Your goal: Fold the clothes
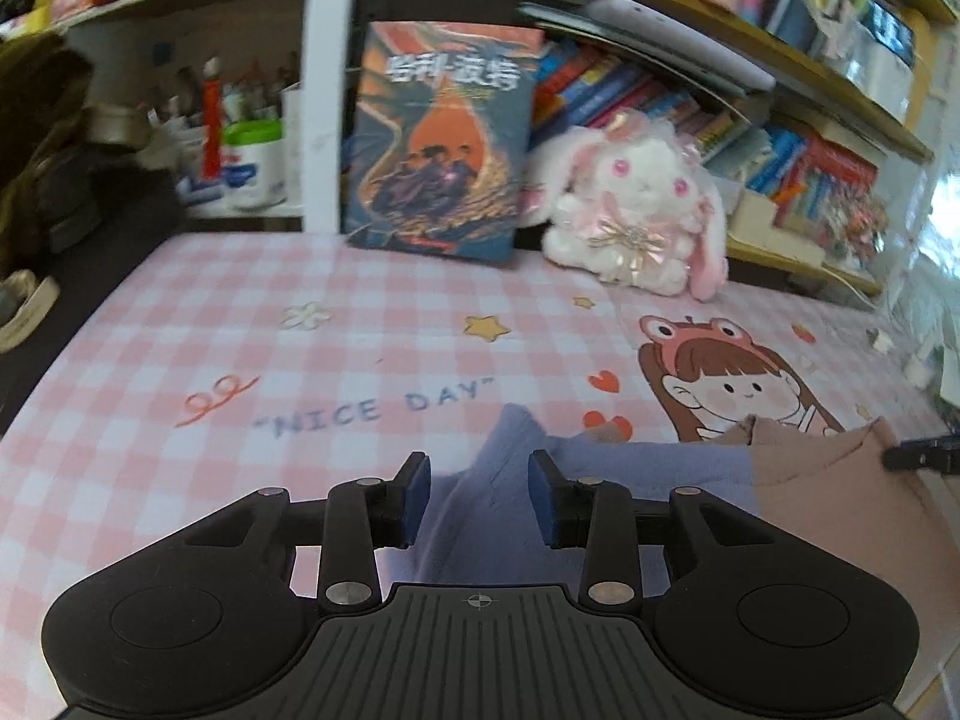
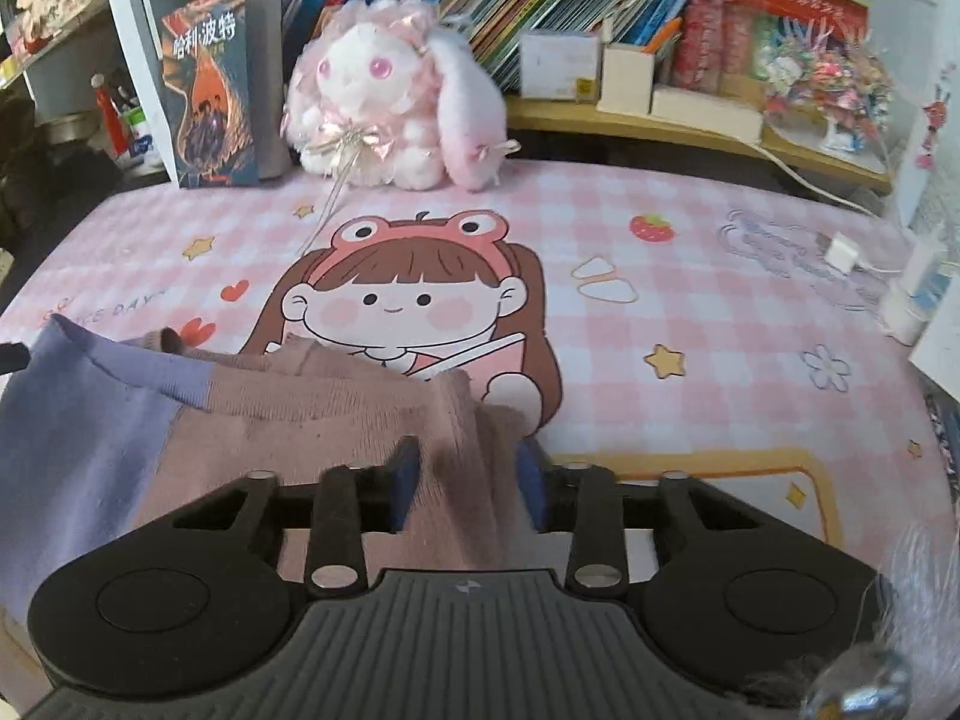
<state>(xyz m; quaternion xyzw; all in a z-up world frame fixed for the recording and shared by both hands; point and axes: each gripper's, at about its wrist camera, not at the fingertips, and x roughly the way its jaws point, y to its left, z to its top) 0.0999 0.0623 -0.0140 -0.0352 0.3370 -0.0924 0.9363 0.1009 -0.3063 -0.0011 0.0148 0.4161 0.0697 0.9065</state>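
Note:
A knit garment, lavender-blue [image 1: 600, 480] on one side and dusty pink [image 1: 840, 480] on the other, lies bunched at the near edge of the pink checked desk mat [image 1: 300, 360]. My left gripper [image 1: 479, 498] is open, its blue pads either side of the lavender part. My right gripper [image 2: 465, 480] is open too, its fingers either side of a raised fold of the pink part [image 2: 336, 408]; the lavender part [image 2: 78, 420] lies to its left. The right gripper's tip shows at the far right of the left wrist view [image 1: 924, 456].
A pink-and-white plush rabbit [image 1: 636, 210] and an upright book [image 1: 438, 144] stand at the back of the mat, in front of bookshelves [image 2: 540, 0]. A white charger with cable [image 2: 843, 252] and a white tube [image 2: 912, 300] lie at the right edge. A cup of pens [image 1: 252, 162] stands at the back left.

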